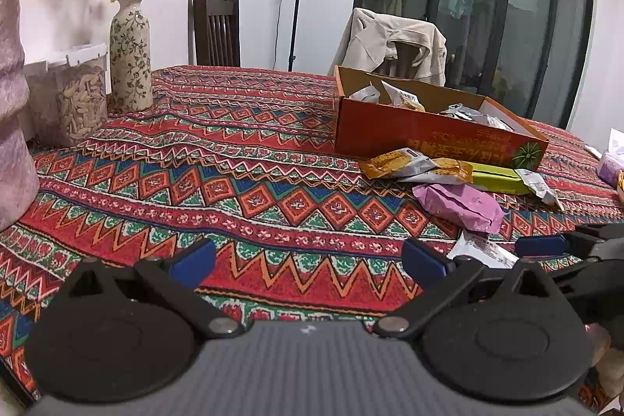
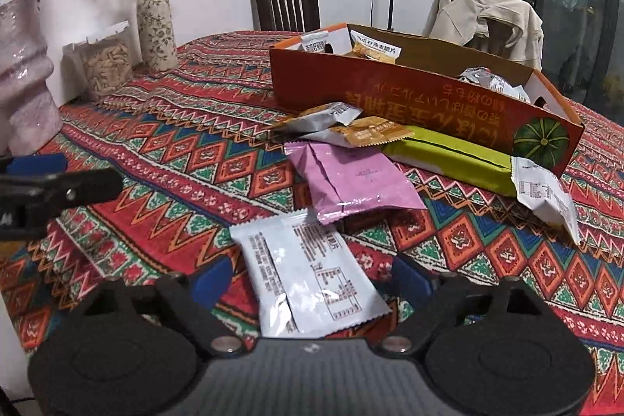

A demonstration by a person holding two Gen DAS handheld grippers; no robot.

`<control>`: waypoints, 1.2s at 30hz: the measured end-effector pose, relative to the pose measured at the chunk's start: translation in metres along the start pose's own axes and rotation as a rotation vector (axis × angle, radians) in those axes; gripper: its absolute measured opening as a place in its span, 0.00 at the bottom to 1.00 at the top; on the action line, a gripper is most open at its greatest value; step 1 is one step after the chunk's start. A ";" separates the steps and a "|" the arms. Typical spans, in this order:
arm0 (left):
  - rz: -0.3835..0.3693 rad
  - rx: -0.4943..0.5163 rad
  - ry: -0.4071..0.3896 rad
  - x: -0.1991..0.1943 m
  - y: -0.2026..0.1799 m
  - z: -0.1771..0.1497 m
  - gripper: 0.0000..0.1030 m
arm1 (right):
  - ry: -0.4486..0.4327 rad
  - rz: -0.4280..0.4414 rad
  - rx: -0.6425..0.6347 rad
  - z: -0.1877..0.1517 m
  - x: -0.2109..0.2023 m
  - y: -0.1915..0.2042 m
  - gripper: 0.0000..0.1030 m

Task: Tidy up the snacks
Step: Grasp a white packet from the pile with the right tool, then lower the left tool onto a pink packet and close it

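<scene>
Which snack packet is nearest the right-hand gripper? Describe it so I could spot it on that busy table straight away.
Start at the long orange cardboard box on the patterned red tablecloth, then move past the loose packets in front of it. Nearest the camera, between the open right gripper, lies a flat silvery-white foil packet. Unlike the pink packet behind it, it shows only small dark print.

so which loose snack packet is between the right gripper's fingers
The white packet, printed back up; it lies between the right gripper's open fingers, nearer than the pink packet.

Loose snack packets [image 2: 343, 178] beside orange box [image 2: 390, 92]
</scene>
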State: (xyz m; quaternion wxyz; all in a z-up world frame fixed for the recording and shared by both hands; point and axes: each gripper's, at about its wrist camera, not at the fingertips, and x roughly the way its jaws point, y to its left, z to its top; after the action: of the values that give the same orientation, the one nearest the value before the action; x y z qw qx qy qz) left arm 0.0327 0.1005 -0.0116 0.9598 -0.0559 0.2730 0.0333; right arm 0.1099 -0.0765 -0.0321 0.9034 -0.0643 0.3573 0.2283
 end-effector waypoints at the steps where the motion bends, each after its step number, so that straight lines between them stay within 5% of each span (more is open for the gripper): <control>1: -0.003 -0.001 0.000 0.000 0.000 -0.001 1.00 | -0.001 0.000 -0.002 0.000 0.000 0.000 0.86; 4: -0.009 -0.004 0.001 -0.002 0.001 -0.002 1.00 | -0.012 0.017 -0.022 -0.002 -0.004 0.003 0.76; 6: -0.010 -0.006 0.000 -0.003 0.001 -0.003 1.00 | -0.021 0.039 -0.046 -0.004 -0.009 0.007 0.54; 11: -0.010 -0.007 -0.004 -0.007 0.001 -0.002 1.00 | -0.041 0.040 -0.083 -0.009 -0.020 0.014 0.41; 21: -0.028 0.016 0.000 -0.005 -0.019 0.004 1.00 | -0.155 0.020 -0.072 -0.016 -0.061 -0.006 0.35; 36: -0.040 0.071 0.039 0.023 -0.074 0.022 1.00 | -0.245 -0.131 -0.098 0.004 -0.077 -0.074 0.35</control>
State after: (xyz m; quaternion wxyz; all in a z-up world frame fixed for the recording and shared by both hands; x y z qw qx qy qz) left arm 0.0703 0.0304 0.0011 0.9561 -0.0278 0.2918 0.0030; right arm 0.0964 -0.1693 0.0192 0.9489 -0.1032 0.2280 0.1920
